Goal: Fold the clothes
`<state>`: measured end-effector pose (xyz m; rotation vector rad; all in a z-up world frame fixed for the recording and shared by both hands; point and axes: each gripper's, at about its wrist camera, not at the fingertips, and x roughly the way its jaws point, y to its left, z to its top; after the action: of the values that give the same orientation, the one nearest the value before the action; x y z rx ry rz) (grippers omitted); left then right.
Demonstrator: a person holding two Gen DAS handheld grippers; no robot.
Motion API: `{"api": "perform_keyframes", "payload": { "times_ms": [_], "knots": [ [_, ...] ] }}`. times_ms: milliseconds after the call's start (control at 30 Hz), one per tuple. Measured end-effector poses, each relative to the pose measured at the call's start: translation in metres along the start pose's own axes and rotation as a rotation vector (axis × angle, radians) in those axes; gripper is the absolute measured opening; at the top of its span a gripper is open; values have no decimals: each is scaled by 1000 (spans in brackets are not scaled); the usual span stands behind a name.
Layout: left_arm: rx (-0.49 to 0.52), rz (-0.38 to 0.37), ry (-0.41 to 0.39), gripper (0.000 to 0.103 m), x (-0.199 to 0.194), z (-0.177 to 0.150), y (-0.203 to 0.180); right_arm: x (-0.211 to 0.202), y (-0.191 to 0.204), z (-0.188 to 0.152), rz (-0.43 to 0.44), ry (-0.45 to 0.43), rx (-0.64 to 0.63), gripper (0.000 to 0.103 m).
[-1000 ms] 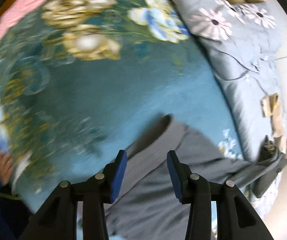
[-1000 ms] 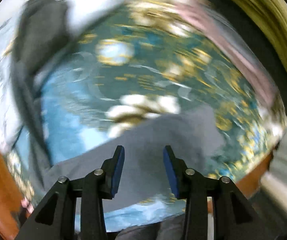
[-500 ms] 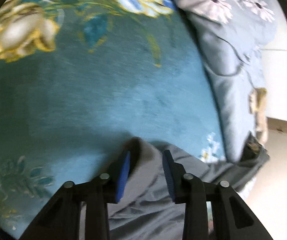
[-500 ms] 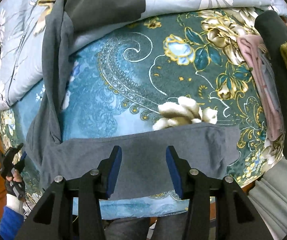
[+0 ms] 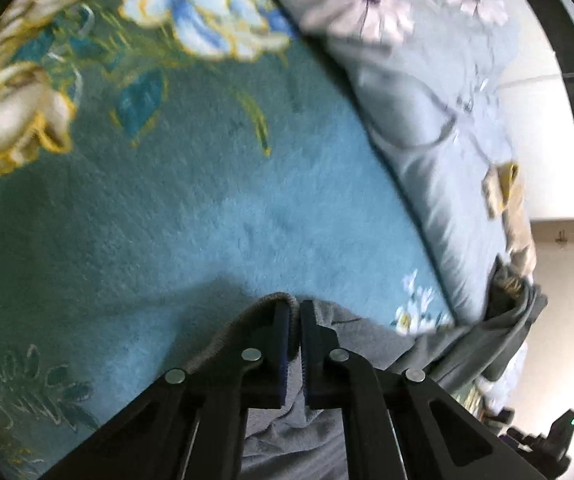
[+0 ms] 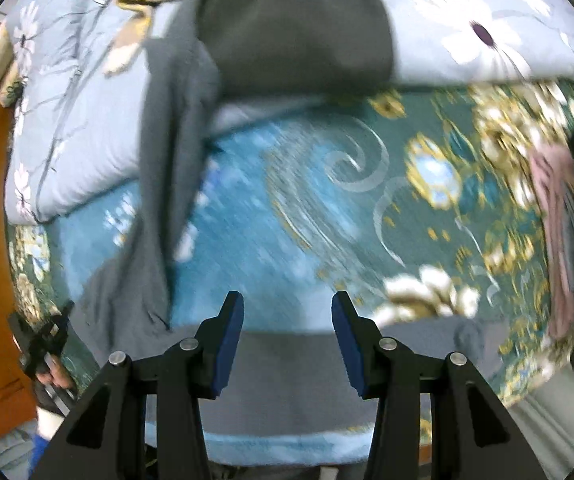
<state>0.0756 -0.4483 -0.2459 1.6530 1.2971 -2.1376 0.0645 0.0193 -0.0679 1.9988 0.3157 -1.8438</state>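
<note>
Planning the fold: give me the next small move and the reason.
Probably bring the right gripper down onto the grey knit garment's near edge and close. It hangs open above the cloth, while the left gripper is already shut on a ribbed corner.

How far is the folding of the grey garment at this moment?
Done: the left hand-held gripper is shut on an edge of the grey garment, which lies on the teal floral blanket. In hand: the right hand-held gripper hovers open above it. Left: no fold shows yet.

no legible text, labels, or brands
</note>
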Motion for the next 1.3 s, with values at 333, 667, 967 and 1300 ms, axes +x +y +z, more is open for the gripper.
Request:
{"api": "perform_keyframes", "payload": {
  "times_ms": [333, 667, 967, 1300],
  "knots": [
    [-96, 77, -120, 5, -17, 28, 28, -14, 67, 146, 72, -200, -50, 47],
    [-175, 75, -121, 5, -13, 24, 36, 16, 78, 247, -29, -214, 56, 46],
    [-165, 93, -98, 5, -14, 23, 32, 29, 78, 253, 43, -149, 103, 6],
    [-143, 81, -75, 5, -21, 23, 21, -62, 43, 206, 482, -297, 161, 3]
  ]
}}
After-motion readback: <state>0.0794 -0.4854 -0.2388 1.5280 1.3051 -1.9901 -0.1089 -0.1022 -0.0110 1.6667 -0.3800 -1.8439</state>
